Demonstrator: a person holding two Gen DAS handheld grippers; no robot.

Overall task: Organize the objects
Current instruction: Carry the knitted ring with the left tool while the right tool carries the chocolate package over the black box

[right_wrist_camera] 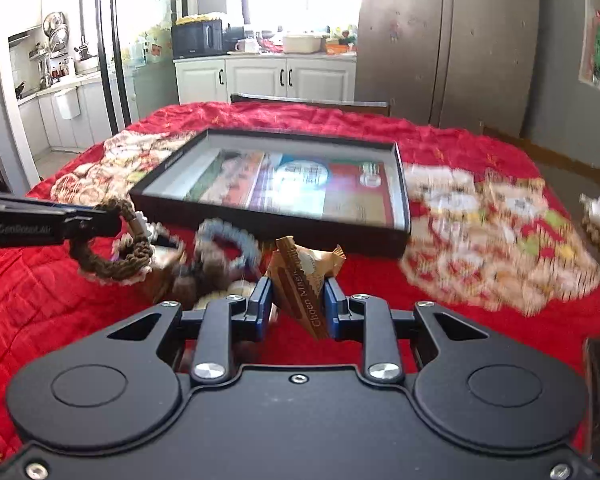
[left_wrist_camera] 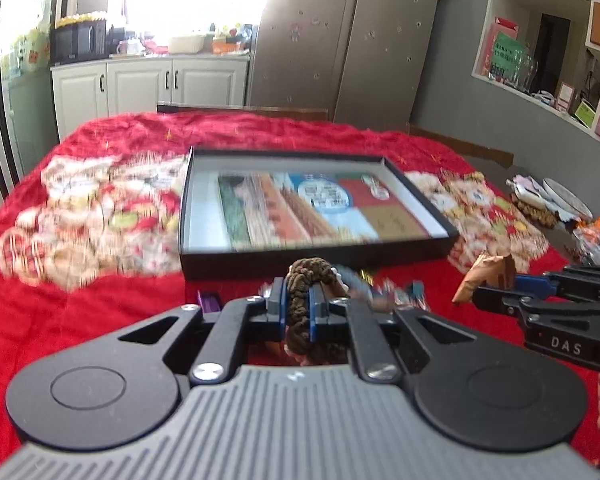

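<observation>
A: What surface and room were seen?
B: A red patterned cloth point(right_wrist_camera: 440, 136) was spread over a table in a kitchen, with white cabinets point(right_wrist_camera: 264, 76) far behind. A shallow black box point(right_wrist_camera: 268, 220) lay on it.
A: Was any writing read?
B: "Choco" was read on the brown snack packet point(right_wrist_camera: 304, 280), clamped in the right gripper point(right_wrist_camera: 296, 300). A brown braided bracelet point(left_wrist_camera: 298, 296) was clamped in the left gripper point(left_wrist_camera: 298, 304), near the box.

On the right gripper point(left_wrist_camera: 474, 300) body I read "DAS". The left gripper point(right_wrist_camera: 116, 220) side reads roughly "GenRobot.AI", blurred. The brown snack wrapper point(right_wrist_camera: 304, 280) I hold reads "Choco", then a word I can't make out. Box point(right_wrist_camera: 268, 216) print is too blurred.
</observation>
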